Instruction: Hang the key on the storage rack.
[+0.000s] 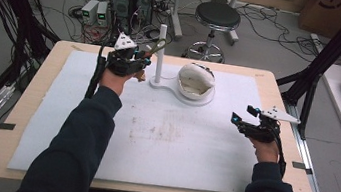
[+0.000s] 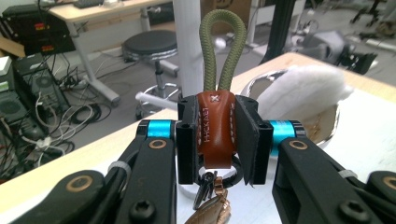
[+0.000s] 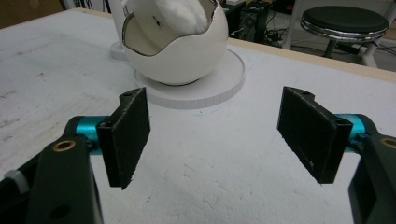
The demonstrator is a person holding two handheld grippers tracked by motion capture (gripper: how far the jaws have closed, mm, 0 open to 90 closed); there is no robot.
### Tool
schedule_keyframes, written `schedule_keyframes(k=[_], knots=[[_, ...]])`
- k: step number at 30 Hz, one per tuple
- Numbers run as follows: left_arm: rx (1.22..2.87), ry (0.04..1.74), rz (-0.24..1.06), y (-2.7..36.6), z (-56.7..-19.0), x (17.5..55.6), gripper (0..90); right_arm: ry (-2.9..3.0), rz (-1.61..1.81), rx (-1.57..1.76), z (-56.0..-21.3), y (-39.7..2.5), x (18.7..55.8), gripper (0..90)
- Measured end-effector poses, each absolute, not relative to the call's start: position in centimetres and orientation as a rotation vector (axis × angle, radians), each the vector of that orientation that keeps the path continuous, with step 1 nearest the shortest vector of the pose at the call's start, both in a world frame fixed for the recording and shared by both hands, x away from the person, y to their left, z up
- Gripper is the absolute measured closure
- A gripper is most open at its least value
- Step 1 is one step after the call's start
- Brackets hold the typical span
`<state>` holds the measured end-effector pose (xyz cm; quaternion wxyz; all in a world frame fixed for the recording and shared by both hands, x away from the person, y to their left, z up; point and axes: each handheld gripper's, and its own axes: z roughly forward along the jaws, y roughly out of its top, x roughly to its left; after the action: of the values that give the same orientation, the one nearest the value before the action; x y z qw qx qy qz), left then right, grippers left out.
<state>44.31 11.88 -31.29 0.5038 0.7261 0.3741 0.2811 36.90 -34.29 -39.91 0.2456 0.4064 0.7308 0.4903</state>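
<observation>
White padding (image 1: pixel 162 140) is spread over the wooden table (image 1: pixel 31 101), and near its far edge a white stand (image 1: pixel 162 86) is set, made of a flat base with an upright post (image 1: pixel 160 54) at one end and a round disc at the other. On that disc an egg-shaped white bowl (image 3: pixel 187 51) is seated, its front cut open; a wad of white fluffy stuffing (image 3: pixel 175 14) is seen inside it, rising above the jagged rim. In the left gripper view the same stuffing (image 2: pixel 303 88) is seen bulging out of the bowl's shiny rim.

A keychain (image 2: pixel 215 130) is clamped by the left gripper (image 2: pixel 216 140): its brown stitched leather tab is pinched between the two black pads, an olive-green cord loop (image 2: pixel 223 51) is stood upright above them, and a metal ring with a clasp is hung below. In the high view the left gripper (image 1: pixel 135 63) is held just beside the post, with the keychain raised off the padding.

The right gripper (image 3: pixel 215 135) is held with its jaws spread wide and nothing between them, low over bare padding, pointed at the bowl. In the high view it (image 1: pixel 240 121) is seen well apart from the stand, toward the right edge of the table.
</observation>
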Motion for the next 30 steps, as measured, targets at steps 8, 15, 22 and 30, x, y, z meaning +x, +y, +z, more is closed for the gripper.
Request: schedule_keyframes(k=[8,15,22,30], knots=[[1.793,0.971,0.692,11.6,-32.4,45.3,70.8,2.000,1.332,1.105,-39.9,-34.2,36.9,25.8],[1.780,1.045,0.612,11.4,-34.4,45.9,64.2,2.005,1.330,1.099,-40.0,-34.0,36.9,25.9],[1.706,1.100,0.502,14.0,-36.8,44.6,51.3,2.006,1.326,1.099,-40.0,-34.1,36.9,25.8],[1.611,1.059,0.478,17.3,-37.1,42.5,33.2,2.020,1.312,1.089,-40.1,-33.7,37.0,25.8]])
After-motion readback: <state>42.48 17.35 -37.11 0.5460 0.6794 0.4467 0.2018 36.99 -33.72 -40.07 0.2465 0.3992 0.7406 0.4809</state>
